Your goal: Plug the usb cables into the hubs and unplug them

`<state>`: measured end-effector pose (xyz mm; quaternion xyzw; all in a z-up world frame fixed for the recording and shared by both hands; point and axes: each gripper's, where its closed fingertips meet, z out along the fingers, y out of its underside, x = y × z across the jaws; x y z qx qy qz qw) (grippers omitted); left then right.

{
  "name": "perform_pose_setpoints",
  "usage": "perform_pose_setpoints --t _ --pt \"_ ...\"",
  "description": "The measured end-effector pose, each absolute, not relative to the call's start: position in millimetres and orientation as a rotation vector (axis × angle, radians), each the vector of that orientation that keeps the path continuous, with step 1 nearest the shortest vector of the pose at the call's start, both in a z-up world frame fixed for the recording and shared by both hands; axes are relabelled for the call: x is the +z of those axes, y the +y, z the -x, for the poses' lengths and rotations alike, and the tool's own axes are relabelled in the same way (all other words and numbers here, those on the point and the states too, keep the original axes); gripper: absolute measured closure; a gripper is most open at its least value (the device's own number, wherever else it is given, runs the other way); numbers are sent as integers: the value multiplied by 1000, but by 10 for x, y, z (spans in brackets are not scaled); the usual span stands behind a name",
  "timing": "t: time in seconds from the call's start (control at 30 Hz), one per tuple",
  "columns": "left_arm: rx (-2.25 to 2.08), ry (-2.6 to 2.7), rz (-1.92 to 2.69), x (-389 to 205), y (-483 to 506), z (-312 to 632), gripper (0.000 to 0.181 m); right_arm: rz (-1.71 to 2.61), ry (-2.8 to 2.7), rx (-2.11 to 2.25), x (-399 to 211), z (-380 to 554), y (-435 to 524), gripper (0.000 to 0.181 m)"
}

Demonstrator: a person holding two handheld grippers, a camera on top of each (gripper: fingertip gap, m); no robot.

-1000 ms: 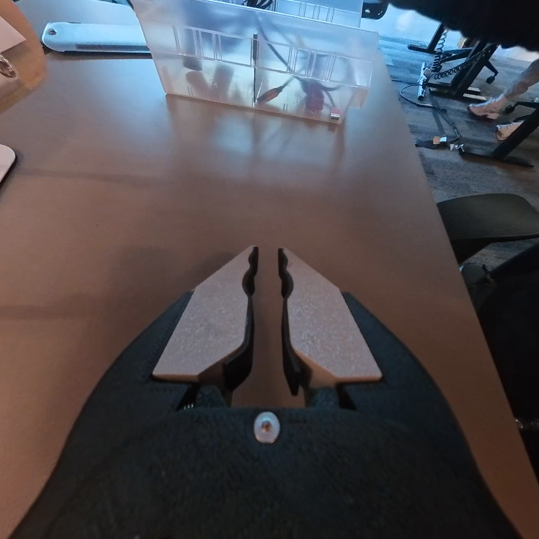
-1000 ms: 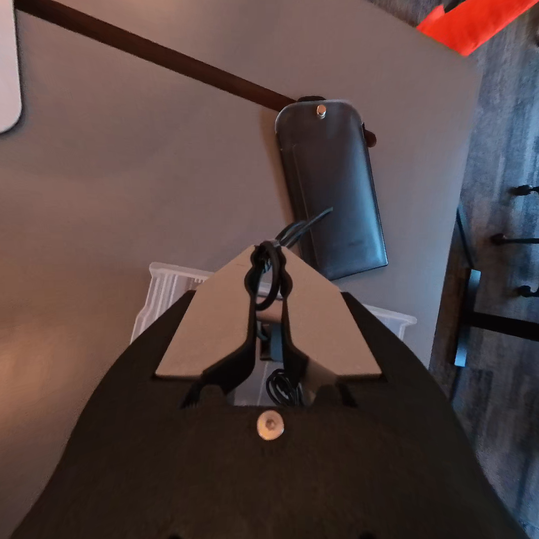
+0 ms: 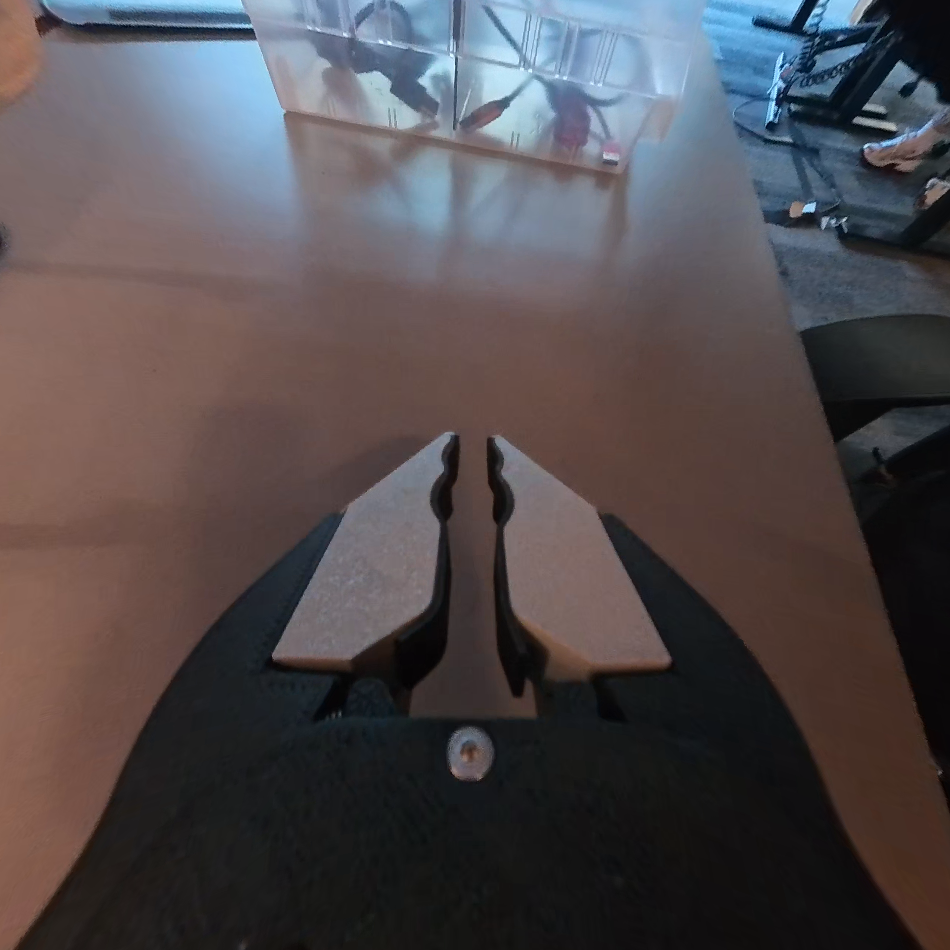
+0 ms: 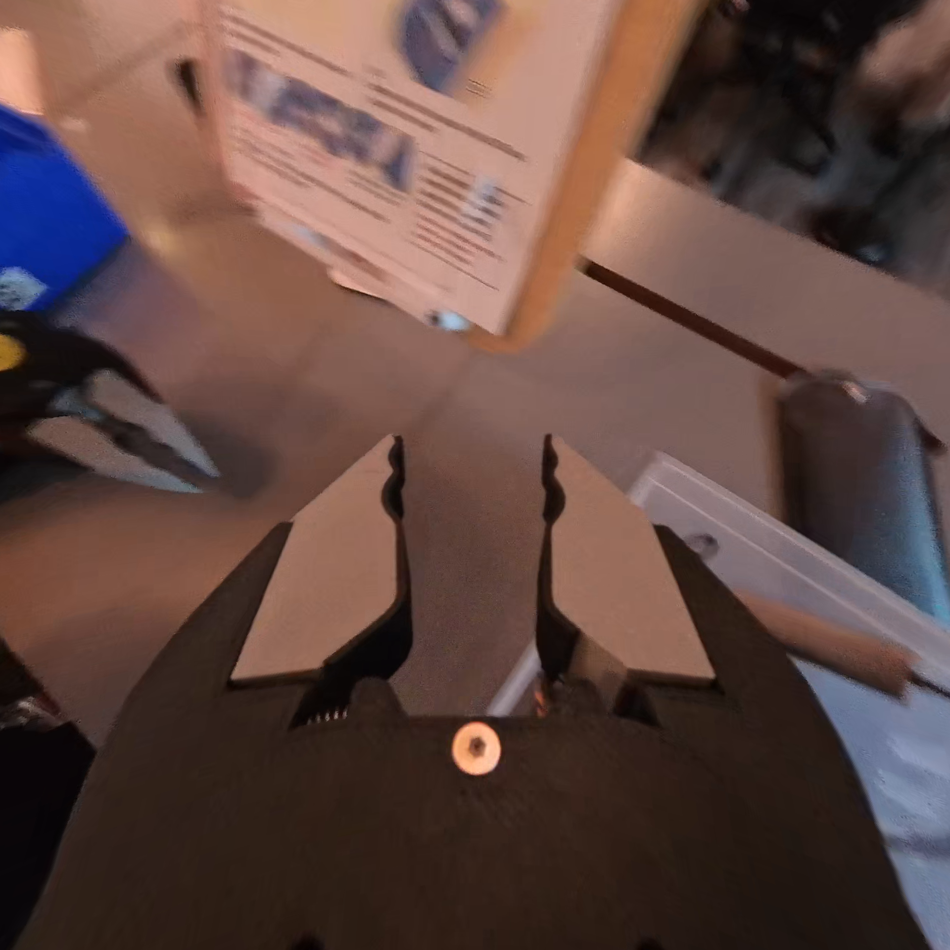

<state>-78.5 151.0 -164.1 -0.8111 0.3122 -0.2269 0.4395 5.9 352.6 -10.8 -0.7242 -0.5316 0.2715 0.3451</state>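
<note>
The right gripper (image 4: 473,447) no longer pinches the black cable loop it held a second ago; its jaws now gape empty over the brown table (image 4: 318,390). The left gripper (image 3: 473,444) keeps a narrow empty gap, nearer the clear plastic divided bin (image 3: 663,77) holding black and red USB cables (image 3: 568,110).

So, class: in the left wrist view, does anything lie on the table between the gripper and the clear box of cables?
Nothing visible does. Bare table runs from the left gripper to the clear box; its near wall still encloses the cables.
</note>
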Motion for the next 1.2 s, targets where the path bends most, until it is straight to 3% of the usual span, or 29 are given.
perform_pose_setpoints --t 0.03,0.2,0.37,0.6,0.97,1.2 --pt "-553 782 2019 -1653 1509 783 173 1814 -1421 757 -104 70 3307 123" --pt "-516 736 2010 -1627 1554 869 172 1594 -1431 865 -554 597 2558 118" --pt "-542 545 2011 -1560 1676 1058 171 1551 -1480 813 -1271 1066 2429 105" --pt "-582 289 2021 -1443 1749 1312 169 1469 -1654 773 -1641 1179 2170 119" --pt "-442 293 2032 -1436 1786 1434 165 1397 -1658 732 -1549 1242 2174 118" --pt "4 306 2030 -1496 1737 1746 155 1388 -1529 574 -1426 1018 2318 115"
